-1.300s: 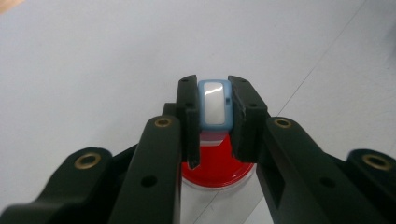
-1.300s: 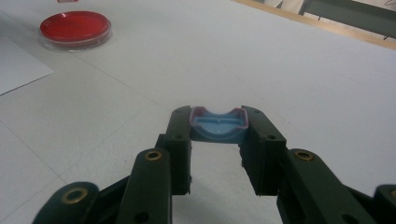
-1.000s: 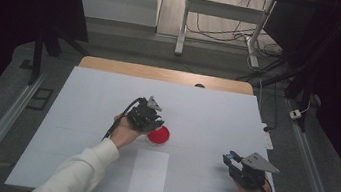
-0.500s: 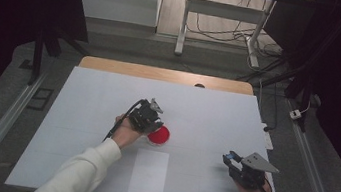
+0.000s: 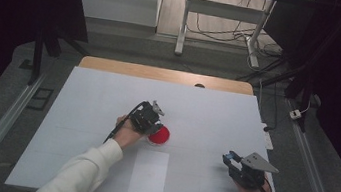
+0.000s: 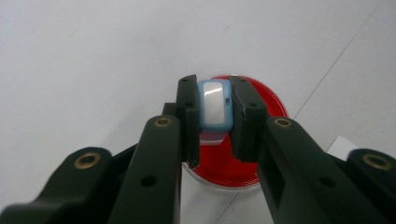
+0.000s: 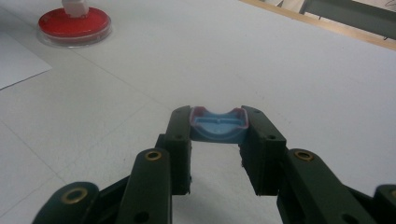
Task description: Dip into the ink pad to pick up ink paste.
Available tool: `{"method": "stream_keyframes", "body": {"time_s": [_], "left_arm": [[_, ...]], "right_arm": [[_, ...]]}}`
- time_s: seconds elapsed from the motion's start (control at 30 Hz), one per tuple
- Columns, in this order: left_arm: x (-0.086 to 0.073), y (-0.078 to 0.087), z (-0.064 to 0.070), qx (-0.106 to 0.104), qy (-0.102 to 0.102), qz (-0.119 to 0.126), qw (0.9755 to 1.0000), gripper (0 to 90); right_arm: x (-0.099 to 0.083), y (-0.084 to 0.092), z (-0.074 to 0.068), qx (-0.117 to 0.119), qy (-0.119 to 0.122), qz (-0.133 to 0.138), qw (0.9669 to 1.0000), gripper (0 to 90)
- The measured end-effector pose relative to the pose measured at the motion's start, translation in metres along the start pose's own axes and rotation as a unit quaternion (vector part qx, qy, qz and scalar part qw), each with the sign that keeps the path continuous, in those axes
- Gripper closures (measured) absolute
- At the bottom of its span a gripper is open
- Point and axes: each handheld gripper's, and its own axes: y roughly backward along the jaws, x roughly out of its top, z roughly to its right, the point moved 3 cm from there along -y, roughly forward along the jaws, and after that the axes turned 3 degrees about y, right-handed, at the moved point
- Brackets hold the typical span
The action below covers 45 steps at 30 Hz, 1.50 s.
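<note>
Since the earlier frames, almost nothing is shifting: the left gripper (image 5: 154,115) is staying over the red ink pad (image 5: 159,134) near the middle of the tabletop (image 5: 93,95), and the right gripper (image 5: 233,160) is keeping its place near the right edge. The left gripper is clamping a small blue stamp (image 6: 215,105), its pale face turned toward the gripper's own camera and its lower end down at the red pad; whether it is touching the ink cannot be told from the left gripper view. The right gripper is gripping a blue cap (image 7: 218,123) with a reddish rim, held just above the tabletop, well apart from the pad. A white sheet of paper (image 5: 149,173) is lying just in front of the pad, on the person's side, blank as far as the high view shows. Read as a step, the stillness suggests that the stamp is being inked, or is about to be, with the cap parked in the other hand. The likely next move is carrying the stamp over to the paper; the paper may slide under the press.
</note>
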Motion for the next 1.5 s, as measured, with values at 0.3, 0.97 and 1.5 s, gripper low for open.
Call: {"method": "stream_keyframes", "body": {"time_s": [0.3, 0.97, 1.5], "left_arm": [[0.0004, -0.0045, 0.0034, 0.011, -0.008, -0.012, 0.9998, 75.1], [0.0014, -0.0064, 0.0023, 0.006, -0.006, -0.02, 0.9998, 75.4], [0.0013, -0.0061, 0.0017, 0.003, -0.002, -0.018, 0.9998, 75.3]], "right_arm": [[0.0001, -0.0003, -0.0006, 0.0, 0.001, 0.0, 1.0, 64.5], [0.0003, -0.0015, -0.0024, 0.002, 0.005, -0.003, 1.0, 64.5], [0.0009, -0.0014, -0.0035, 0.003, 0.005, -0.002, 1.0, 64.5]]}}
